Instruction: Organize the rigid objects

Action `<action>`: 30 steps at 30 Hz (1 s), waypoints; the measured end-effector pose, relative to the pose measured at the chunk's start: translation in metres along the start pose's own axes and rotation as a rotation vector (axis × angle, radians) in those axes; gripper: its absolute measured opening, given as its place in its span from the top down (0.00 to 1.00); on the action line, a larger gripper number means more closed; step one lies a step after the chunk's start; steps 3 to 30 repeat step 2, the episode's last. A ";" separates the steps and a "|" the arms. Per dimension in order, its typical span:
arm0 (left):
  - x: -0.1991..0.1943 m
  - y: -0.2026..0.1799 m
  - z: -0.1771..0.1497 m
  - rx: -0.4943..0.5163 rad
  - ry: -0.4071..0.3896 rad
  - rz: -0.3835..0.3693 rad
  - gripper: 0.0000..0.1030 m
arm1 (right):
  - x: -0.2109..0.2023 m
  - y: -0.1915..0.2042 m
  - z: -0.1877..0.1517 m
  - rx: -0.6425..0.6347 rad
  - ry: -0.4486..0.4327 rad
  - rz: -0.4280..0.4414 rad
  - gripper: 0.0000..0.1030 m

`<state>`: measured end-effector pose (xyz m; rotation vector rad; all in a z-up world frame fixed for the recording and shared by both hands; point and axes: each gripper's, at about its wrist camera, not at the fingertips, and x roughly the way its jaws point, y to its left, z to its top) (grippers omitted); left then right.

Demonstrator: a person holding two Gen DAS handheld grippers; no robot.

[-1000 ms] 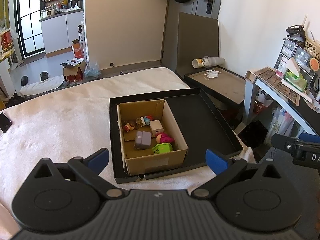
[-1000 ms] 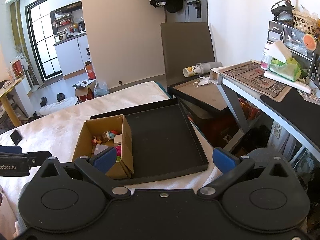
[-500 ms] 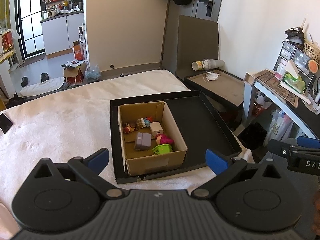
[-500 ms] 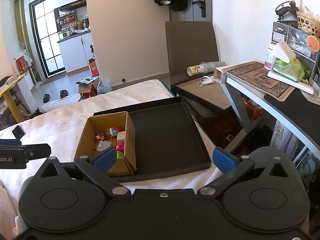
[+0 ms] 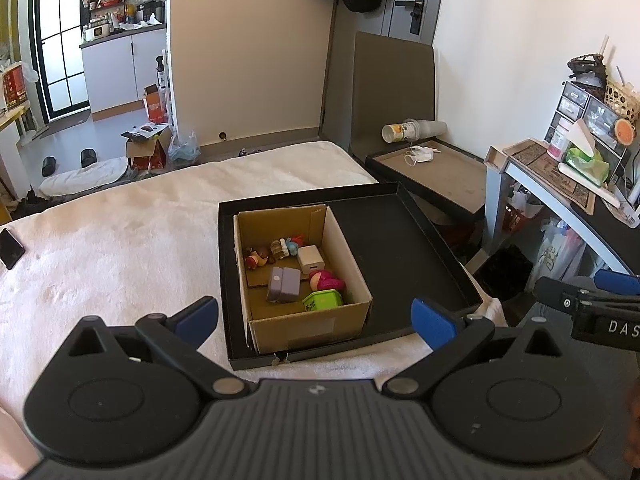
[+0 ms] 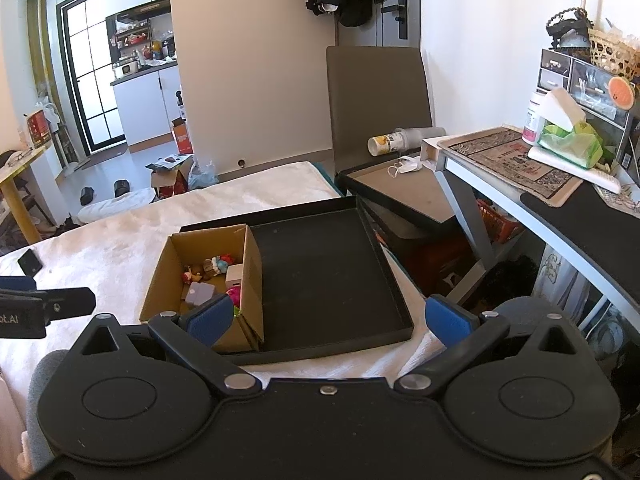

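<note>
Small toys [image 5: 294,270] sit gathered inside a cardboard box [image 5: 312,324] in the black tray's [image 5: 400,248] left half on the bed; both tongs, left [image 5: 316,314] and right [image 6: 330,318], hover apart and empty, fitting either sorting's start or finish.

Daylight floods in from the tall window [image 5: 60,40] at far left, leaving the room bright and evenly lit. Shadows are soft; the cardboard box [image 5: 298,268] shades its own inside walls. Both views stay sharp, though fisheye distortion bends walls and darkens the corners.
</note>
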<state>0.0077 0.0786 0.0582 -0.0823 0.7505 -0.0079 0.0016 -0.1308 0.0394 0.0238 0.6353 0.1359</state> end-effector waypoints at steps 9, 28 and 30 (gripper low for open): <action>0.001 0.000 -0.001 0.001 -0.002 0.003 0.01 | 0.000 0.000 0.000 0.002 0.000 0.002 0.00; 0.001 0.000 -0.001 0.001 -0.002 0.003 0.01 | 0.000 0.000 0.000 0.002 0.000 0.002 0.00; 0.001 0.000 -0.001 0.001 -0.002 0.003 0.01 | 0.000 0.000 0.000 0.002 0.000 0.002 0.00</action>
